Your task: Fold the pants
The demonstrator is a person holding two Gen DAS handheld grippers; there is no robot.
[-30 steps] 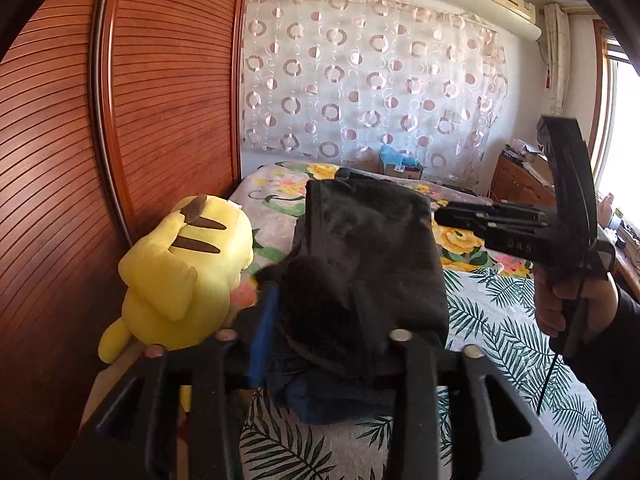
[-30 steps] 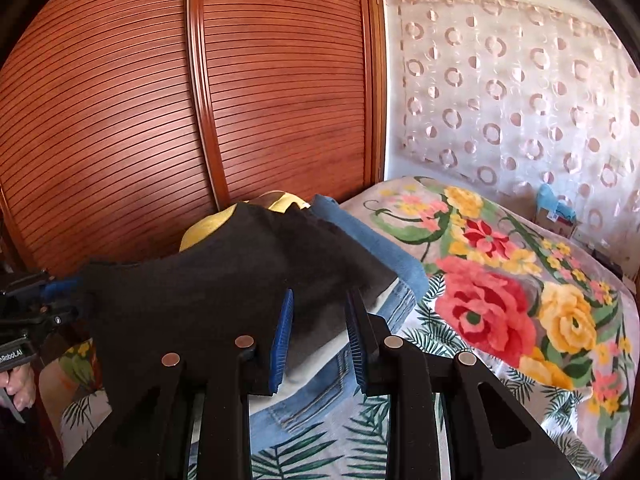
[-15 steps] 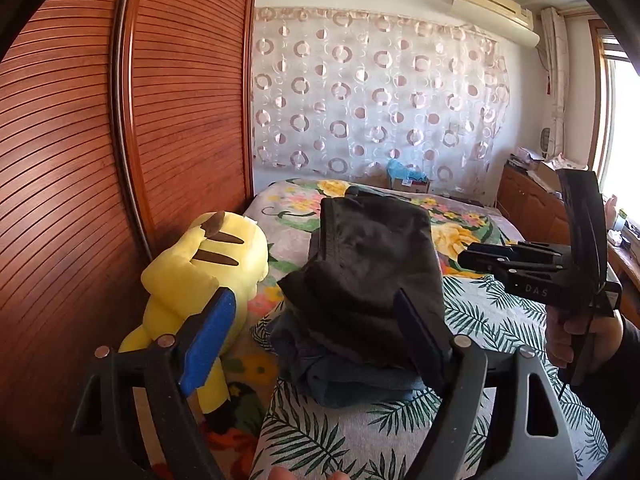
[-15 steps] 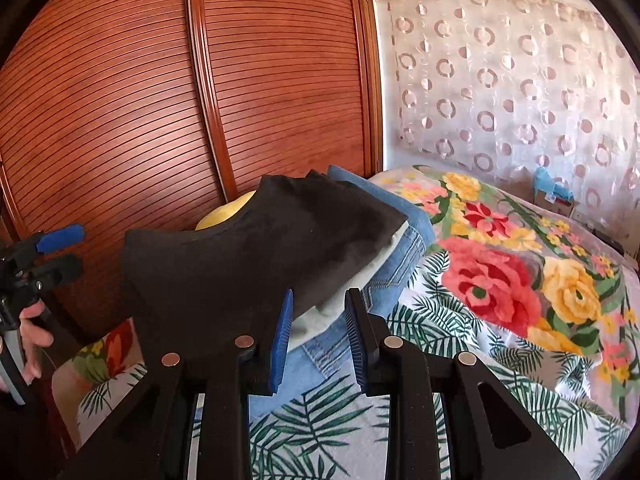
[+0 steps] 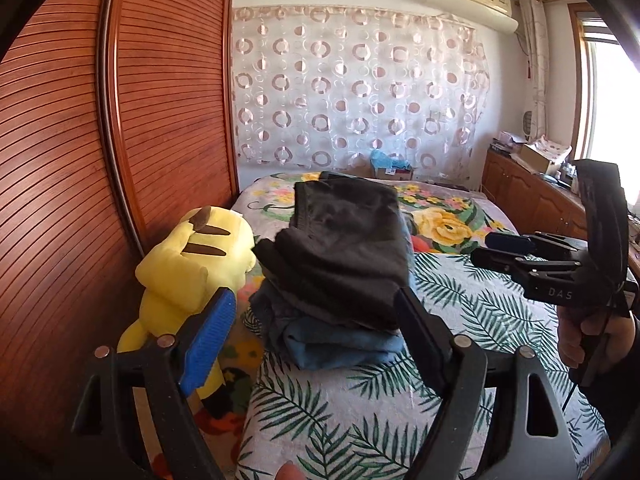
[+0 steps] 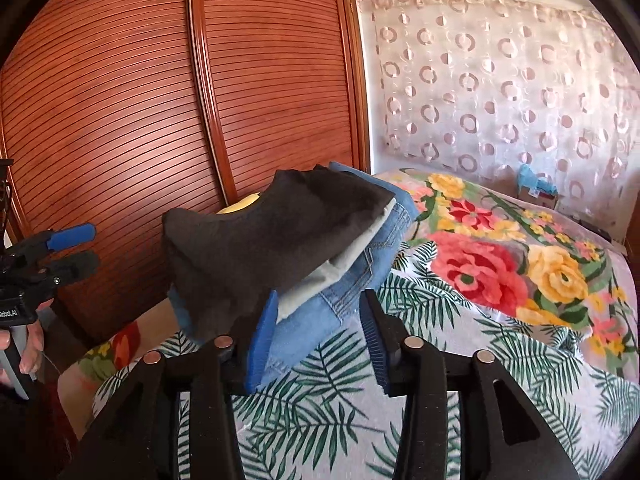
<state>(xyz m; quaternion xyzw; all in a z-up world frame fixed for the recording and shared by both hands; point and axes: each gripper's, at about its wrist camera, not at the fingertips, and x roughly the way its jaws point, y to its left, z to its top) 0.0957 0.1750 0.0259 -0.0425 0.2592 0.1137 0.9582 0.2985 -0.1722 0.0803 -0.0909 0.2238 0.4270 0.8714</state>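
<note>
Slatted wooden wardrobe (image 6: 168, 92) along the bed's (image 5: 460, 308) far side, ringed curtain (image 5: 360, 92) at its head. Black pants (image 5: 344, 252) folded atop jeans (image 6: 360, 256) on the flowered cover, yellow plush (image 5: 192, 264) just beside. Left tongs (image 5: 316, 332) spread wide, right tongs (image 6: 318, 340) just parted further; both clear of cloth

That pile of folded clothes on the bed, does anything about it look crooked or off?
Slightly. The dark pants on top lie askew: one end overhangs the blue jeans and droops toward the wardrobe side, while a pale garment peeks out between them. Nothing looks spilled or damaged.
</note>
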